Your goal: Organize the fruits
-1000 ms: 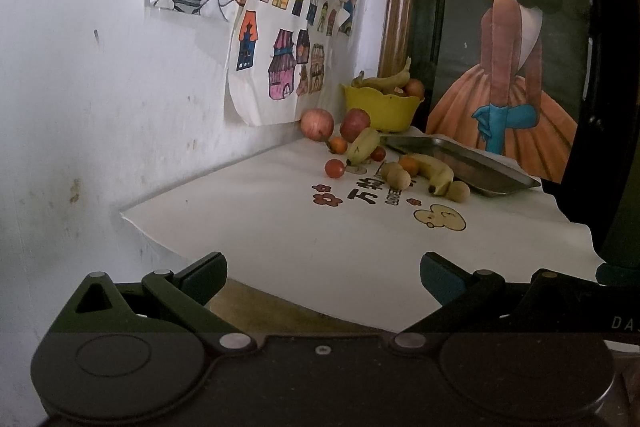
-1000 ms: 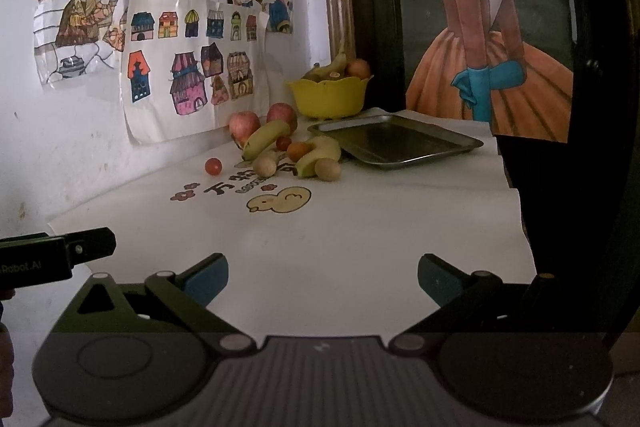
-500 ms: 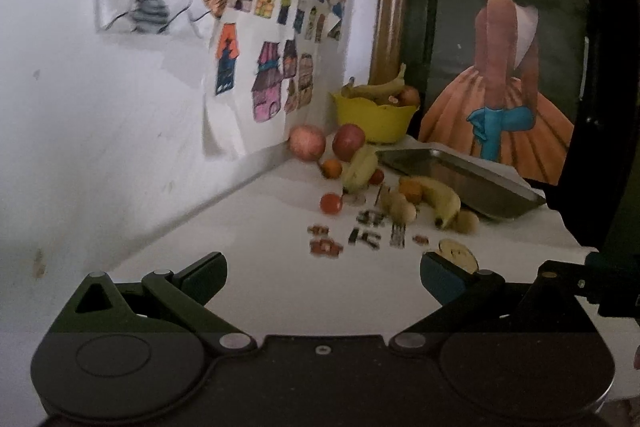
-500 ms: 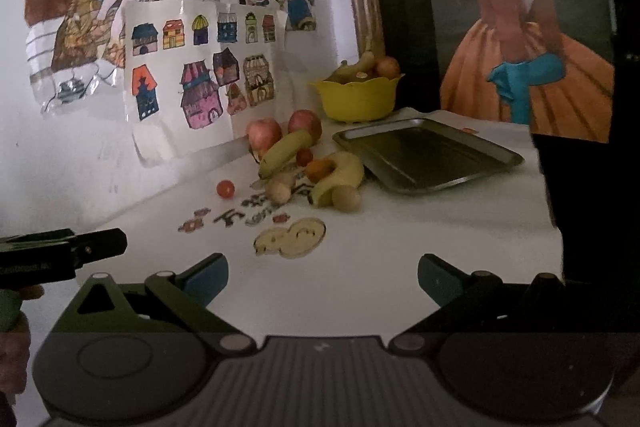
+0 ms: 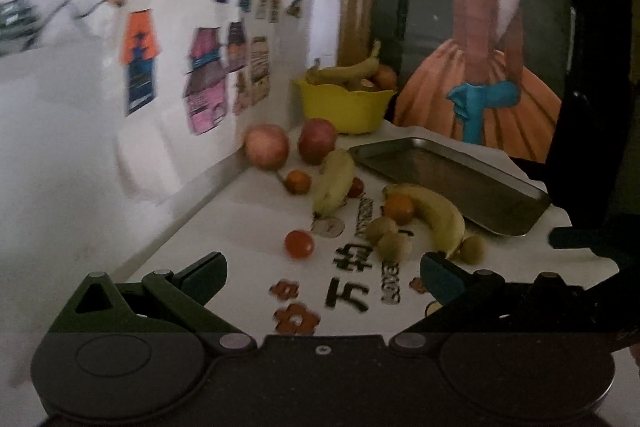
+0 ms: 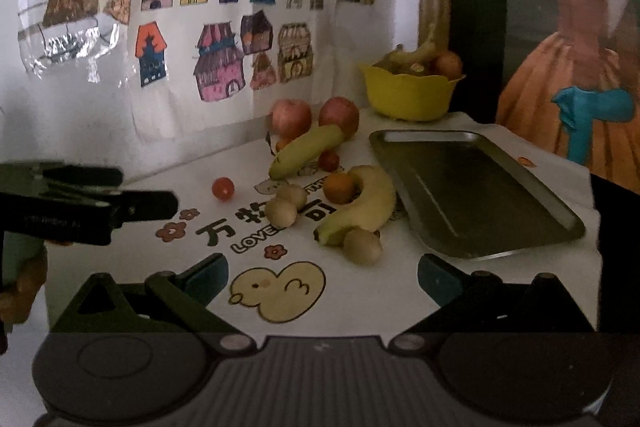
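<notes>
Loose fruit lies on a white printed cloth [image 6: 400, 291]: two red apples [image 5: 267, 146] [image 6: 338, 115], two bananas [image 5: 333, 182] [image 6: 362, 205], an orange [image 6: 339, 187], a cherry tomato [image 5: 299, 243] [image 6: 223, 188] and small brown fruits [image 6: 362, 246]. An empty metal tray [image 6: 472, 187] [image 5: 448, 183] lies to the right of them. A yellow bowl [image 5: 344, 105] [image 6: 410, 93] with a banana and more fruit stands at the back. My left gripper [image 5: 322, 273] is open, short of the tomato. My right gripper [image 6: 322, 273] is open above the duck print, holding nothing.
A white wall with children's drawings [image 6: 224, 39] runs along the left of the cloth. A dark framed painting of a girl in an orange dress [image 5: 488, 67] stands behind the tray. The cloth's right edge [image 6: 596, 227] drops into darkness.
Both grippers have moved forward over the cloth toward the fruit, which looks much larger now. Both stay open.
</notes>
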`<act>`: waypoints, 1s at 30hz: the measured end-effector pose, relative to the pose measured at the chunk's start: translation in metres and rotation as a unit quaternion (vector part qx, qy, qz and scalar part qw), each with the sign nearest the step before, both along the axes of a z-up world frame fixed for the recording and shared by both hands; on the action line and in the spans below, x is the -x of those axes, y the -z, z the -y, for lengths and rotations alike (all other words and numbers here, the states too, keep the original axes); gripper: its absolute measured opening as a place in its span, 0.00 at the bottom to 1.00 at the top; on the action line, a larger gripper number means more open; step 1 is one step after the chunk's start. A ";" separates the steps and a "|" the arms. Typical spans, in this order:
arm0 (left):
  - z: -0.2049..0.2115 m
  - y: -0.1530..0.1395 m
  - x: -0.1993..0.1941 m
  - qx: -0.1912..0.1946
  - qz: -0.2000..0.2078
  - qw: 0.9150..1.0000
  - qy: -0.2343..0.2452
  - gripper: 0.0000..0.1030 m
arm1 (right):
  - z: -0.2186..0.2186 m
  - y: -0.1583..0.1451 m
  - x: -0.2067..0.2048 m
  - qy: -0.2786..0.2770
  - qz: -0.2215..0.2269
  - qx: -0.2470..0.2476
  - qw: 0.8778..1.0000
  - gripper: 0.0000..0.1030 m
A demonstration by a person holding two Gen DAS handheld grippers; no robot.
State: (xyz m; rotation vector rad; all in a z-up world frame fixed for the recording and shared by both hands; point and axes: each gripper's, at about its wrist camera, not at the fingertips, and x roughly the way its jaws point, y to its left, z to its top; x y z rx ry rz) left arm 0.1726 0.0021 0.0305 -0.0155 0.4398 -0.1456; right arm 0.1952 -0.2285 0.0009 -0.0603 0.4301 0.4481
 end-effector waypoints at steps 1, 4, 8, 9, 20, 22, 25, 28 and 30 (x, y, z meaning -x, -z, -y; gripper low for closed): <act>0.003 0.000 -0.005 -0.004 0.002 1.000 0.007 0.99 | 0.000 0.001 -0.004 -0.006 -0.002 0.002 1.000 1.00; 0.012 0.002 -0.019 -0.011 -0.003 1.000 0.027 0.99 | 0.003 0.003 -0.016 -0.017 -0.004 0.016 1.000 1.00; 0.026 0.004 -0.032 -0.022 -0.005 0.998 0.050 0.99 | 0.006 0.005 -0.029 -0.027 -0.008 0.027 0.999 1.00; 0.030 0.005 -0.034 -0.025 -0.006 0.998 0.054 0.99 | 0.007 0.006 -0.031 -0.028 -0.010 0.030 0.999 1.00; 0.040 0.013 -0.057 -0.022 -0.023 0.995 0.096 0.95 | 0.013 0.012 -0.049 -0.038 -0.021 0.050 0.998 0.85; 0.040 0.014 -0.060 -0.019 -0.025 0.994 0.104 0.92 | 0.013 0.013 -0.051 -0.039 -0.021 0.052 0.998 0.81; 0.043 0.016 -0.064 -0.021 -0.028 0.993 0.114 0.88 | 0.013 0.014 -0.056 -0.042 -0.022 0.053 0.997 0.75; 0.045 0.017 -0.069 -0.019 -0.034 0.992 0.119 0.84 | 0.012 0.016 -0.061 -0.044 -0.027 0.054 0.997 0.66; 0.047 0.018 -0.074 -0.018 -0.039 0.992 0.119 0.79 | 0.012 0.017 -0.064 -0.046 -0.031 0.054 0.997 0.61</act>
